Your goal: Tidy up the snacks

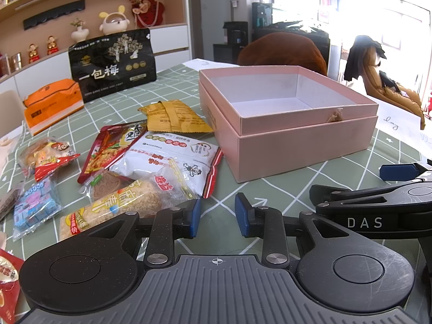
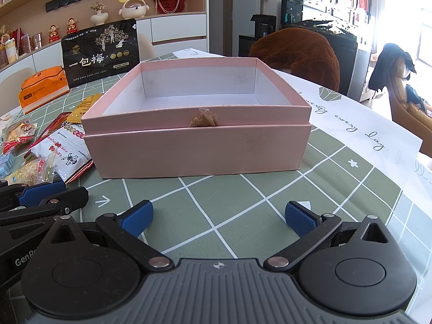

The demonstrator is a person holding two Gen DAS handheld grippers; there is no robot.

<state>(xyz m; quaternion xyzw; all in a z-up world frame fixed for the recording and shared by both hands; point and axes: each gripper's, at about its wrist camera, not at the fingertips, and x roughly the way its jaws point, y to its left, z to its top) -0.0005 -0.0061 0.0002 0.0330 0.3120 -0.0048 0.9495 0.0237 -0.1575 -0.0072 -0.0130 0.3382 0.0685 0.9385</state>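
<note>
**Open box, snacks heaped beside it, both grippers empty**

A pink box (image 2: 197,145) sits lidless on a green checked tablecloth (image 2: 243,202), nested in what looks like its own lid. Its white inside holds nothing. A small tan tassel (image 2: 203,121) hangs at the middle of its near wall.

The snacks lie in a loose heap to the left of the box. Nearest it is a white packet (image 1: 172,159) with red edges, one corner close to the box wall; whether it touches cannot be told. A yellow packet (image 1: 175,117) lies behind it, just beside the box's far left corner. A red packet (image 1: 108,148) is partly under the white one. In front, a clear-wrapped rice bar (image 1: 121,208) overlaps a small brown biscuit pack (image 1: 104,189). Further left are a blue candy bag (image 1: 35,208) and a small red-and-clear pack (image 1: 46,156). A big black pouch (image 1: 113,64) stands upright at the back of the table, with an orange pouch (image 1: 51,105) lying to its left.

The left gripper (image 1: 217,216) hovers over the cloth in front of the heap, its blue pads a narrow gap apart with nothing between them; its left finger (image 1: 195,217) is just beside the end of the rice bar. The right gripper (image 2: 218,218) faces the box's near wall, jaws spread wide and empty, only cloth between them. The two grippers are close side by side.
</note>
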